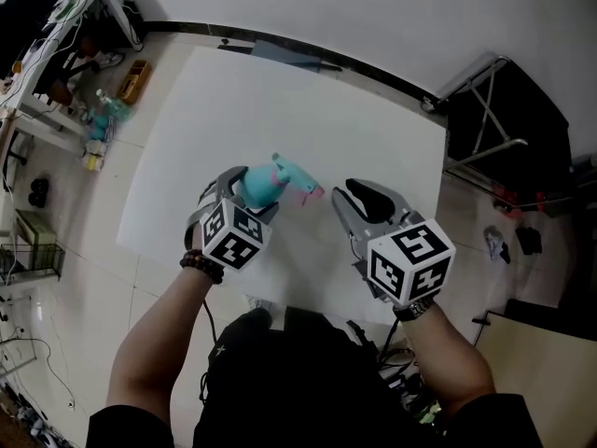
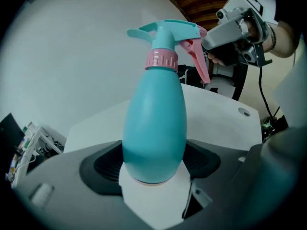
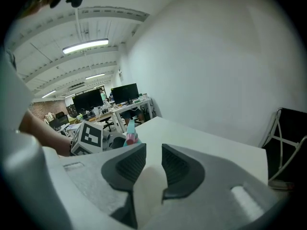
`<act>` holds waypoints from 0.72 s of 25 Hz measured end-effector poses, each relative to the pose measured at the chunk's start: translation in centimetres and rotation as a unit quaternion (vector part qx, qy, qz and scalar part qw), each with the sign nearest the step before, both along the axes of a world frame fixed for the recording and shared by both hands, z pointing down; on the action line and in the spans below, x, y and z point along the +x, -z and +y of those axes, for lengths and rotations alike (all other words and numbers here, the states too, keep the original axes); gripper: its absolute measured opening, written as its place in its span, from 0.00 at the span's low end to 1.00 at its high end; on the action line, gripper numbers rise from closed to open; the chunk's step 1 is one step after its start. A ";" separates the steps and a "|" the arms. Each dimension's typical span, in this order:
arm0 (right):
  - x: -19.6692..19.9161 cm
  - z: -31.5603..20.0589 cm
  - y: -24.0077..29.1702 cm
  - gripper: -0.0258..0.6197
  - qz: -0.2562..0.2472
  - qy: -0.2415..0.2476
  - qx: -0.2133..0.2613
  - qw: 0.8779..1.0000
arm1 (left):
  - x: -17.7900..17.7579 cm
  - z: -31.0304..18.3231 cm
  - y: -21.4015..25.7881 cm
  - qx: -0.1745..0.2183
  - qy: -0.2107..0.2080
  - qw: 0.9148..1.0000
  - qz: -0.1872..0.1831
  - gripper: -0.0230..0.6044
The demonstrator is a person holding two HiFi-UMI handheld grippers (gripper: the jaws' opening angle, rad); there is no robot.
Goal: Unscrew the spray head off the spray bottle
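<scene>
A turquoise spray bottle (image 1: 264,185) (image 2: 154,128) is held above the white table (image 1: 373,129), and my left gripper (image 1: 244,192) (image 2: 154,166) is shut on its lower body. Its turquoise spray head (image 2: 168,31) sits on a pink collar (image 2: 161,59), and the pink trigger (image 1: 312,194) (image 2: 199,59) points toward my right gripper. That right gripper (image 1: 359,196) (image 3: 149,163) hovers just right of the spray head, apart from it. It stands open by a narrow gap with nothing between the pads. In the right gripper view only the bottle's top (image 3: 130,134) shows, beside the left gripper's marker cube (image 3: 87,137).
A shelf with bottles and small items (image 1: 98,119) stands on the floor to the left of the table. A black metal frame (image 1: 494,110) stands to the right. Desks with monitors (image 3: 112,96) fill the far room.
</scene>
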State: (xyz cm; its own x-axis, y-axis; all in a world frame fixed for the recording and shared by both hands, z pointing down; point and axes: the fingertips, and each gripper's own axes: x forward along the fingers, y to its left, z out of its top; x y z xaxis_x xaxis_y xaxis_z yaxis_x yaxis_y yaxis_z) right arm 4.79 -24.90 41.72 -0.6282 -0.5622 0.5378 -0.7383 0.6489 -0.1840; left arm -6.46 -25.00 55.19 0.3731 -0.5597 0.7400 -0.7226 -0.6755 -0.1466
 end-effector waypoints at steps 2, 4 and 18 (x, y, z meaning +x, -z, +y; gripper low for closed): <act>-0.3 0.0 0.9 0.19 -0.009 0.003 0.004 1.000 | -0.4 0.4 0.2 -0.001 -0.010 1.000 -0.015 0.68; -0.6 0.1 2.0 0.21 -0.022 0.008 0.012 1.000 | -0.5 0.8 0.4 0.000 -0.019 0.999 -0.029 0.68; -7.0 4.1 1.8 0.27 0.015 0.145 -0.024 0.989 | -2.0 3.0 1.9 0.031 -0.102 0.982 -0.158 0.68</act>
State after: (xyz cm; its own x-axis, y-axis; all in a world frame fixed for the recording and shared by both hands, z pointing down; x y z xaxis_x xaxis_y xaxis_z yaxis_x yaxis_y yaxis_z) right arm -2.20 -20.76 39.96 -0.7429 -0.3334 0.5804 -0.5277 0.8252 -0.2014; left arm -8.47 -21.96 53.25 0.2398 -0.5445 0.8038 -0.4858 -0.7841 -0.3863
